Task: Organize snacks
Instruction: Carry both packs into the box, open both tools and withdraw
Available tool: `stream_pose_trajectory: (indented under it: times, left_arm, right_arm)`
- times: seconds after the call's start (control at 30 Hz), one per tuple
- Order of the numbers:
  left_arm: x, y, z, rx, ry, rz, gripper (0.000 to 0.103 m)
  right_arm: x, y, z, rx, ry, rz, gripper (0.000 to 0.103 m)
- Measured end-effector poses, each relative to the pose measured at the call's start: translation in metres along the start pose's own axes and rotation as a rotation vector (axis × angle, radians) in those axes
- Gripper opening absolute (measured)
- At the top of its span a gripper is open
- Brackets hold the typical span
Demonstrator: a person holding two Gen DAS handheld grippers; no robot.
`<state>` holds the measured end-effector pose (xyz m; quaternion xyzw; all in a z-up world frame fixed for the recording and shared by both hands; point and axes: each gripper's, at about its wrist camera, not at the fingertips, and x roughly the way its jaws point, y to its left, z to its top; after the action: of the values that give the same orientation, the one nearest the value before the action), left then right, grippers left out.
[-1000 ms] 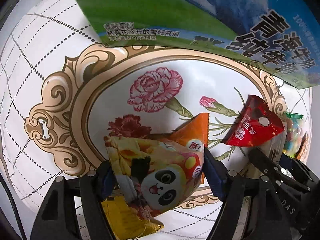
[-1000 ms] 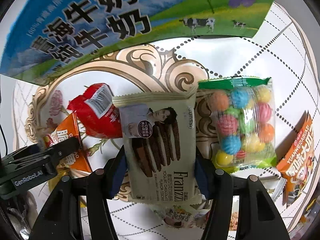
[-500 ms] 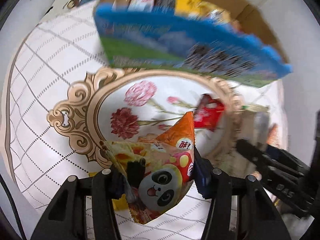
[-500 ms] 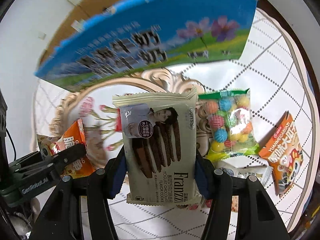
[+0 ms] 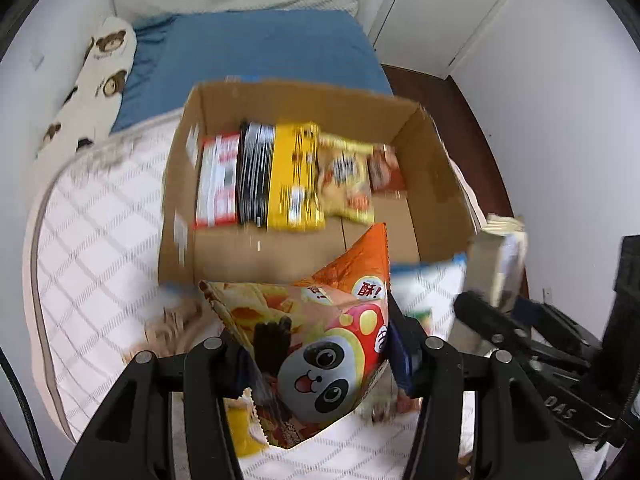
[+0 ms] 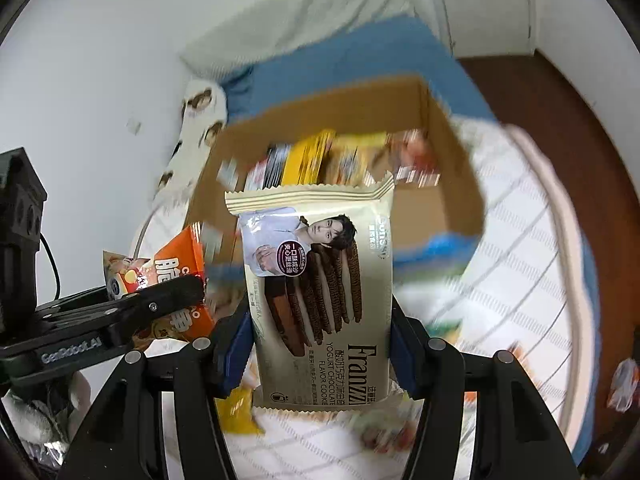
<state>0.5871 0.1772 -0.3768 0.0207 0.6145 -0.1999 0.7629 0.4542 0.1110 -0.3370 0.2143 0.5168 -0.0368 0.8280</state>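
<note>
My left gripper (image 5: 320, 356) is shut on an orange panda snack bag (image 5: 320, 332) and holds it up in front of an open cardboard box (image 5: 436, 168). The box holds several snack packs standing in a row (image 5: 280, 176). My right gripper (image 6: 320, 344) is shut on a cream Franzzi cookie pack (image 6: 316, 280), also raised before the same box (image 6: 452, 160). In the right wrist view the left gripper (image 6: 120, 312) and its orange bag (image 6: 180, 276) show at the left. In the left wrist view the right gripper (image 5: 520, 336) and its pack's edge (image 5: 496, 248) show at the right.
The box stands on a white quilted cloth (image 5: 92, 240) on a bed with a blue sheet (image 5: 256, 52) and a bear-print pillow (image 5: 92, 80). A few loose snacks lie on the cloth (image 6: 624, 384). White walls and a door (image 5: 440, 8) stand behind.
Both grippers lifted their snacks off the cloth and tilted up, so the box's open inside has come into view.
</note>
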Motion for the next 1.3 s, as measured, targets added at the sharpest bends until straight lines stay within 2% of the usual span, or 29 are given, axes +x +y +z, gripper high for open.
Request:
stream_pose_trajectory:
  times: [0.2, 0.33, 0.5, 0.63, 0.7, 0.73, 0.77, 0.8, 0.87, 1.03, 1.13, 1.3]
  left_arm:
    - [0.046, -0.009, 0.055, 0.041, 0.077, -0.009, 0.051]
    - [0.097, -0.012, 0.079, 0.08, 0.177, 0.024, 0.051]
    - [0.142, -0.009, 0.08, 0.073, 0.286, 0.006, 0.051]
    - [0.156, -0.004, 0.076, 0.036, 0.32, 0.0, 0.053]
    - [0.161, -0.001, 0.074, 0.025, 0.342, -0.005, 0.062]
    - [0.162, 0.001, 0.073, 0.021, 0.341, -0.003, 0.062]
    - [0.161, 0.002, 0.073, 0.018, 0.336, -0.002, 0.065]
    - [0.16, 0.002, 0.073, 0.021, 0.332, -0.002, 0.082]
    - [0.158, 0.003, 0.073, 0.02, 0.329, -0.003, 0.091]
    - [0.136, 0.005, 0.076, 0.01, 0.257, 0.035, 0.091]
    - [0.116, 0.007, 0.075, 0.002, 0.191, 0.06, 0.091]
    - [0.078, 0.012, 0.066, 0.01, 0.059, 0.145, 0.091]
  right_arm:
    - [0.021, -0.008, 0.063, 0.004, -0.038, -0.071, 0.062]
    - [0.047, -0.02, 0.095, 0.005, -0.008, -0.118, 0.062]
    - [0.085, -0.033, 0.117, -0.012, 0.061, -0.161, 0.062]
    - [0.105, -0.045, 0.114, -0.004, 0.119, -0.169, 0.063]
    - [0.113, -0.05, 0.11, 0.008, 0.155, -0.172, 0.067]
    - [0.118, -0.052, 0.11, 0.007, 0.181, -0.178, 0.079]
    - [0.12, -0.054, 0.108, 0.011, 0.193, -0.183, 0.085]
    - [0.122, -0.056, 0.108, 0.018, 0.201, -0.185, 0.089]
    - [0.124, -0.056, 0.108, 0.004, 0.21, -0.194, 0.089]
    - [0.122, -0.049, 0.109, -0.015, 0.207, -0.209, 0.089]
    - [0.118, -0.048, 0.108, -0.01, 0.195, -0.211, 0.089]
    - [0.103, -0.046, 0.103, -0.004, 0.164, -0.224, 0.089]
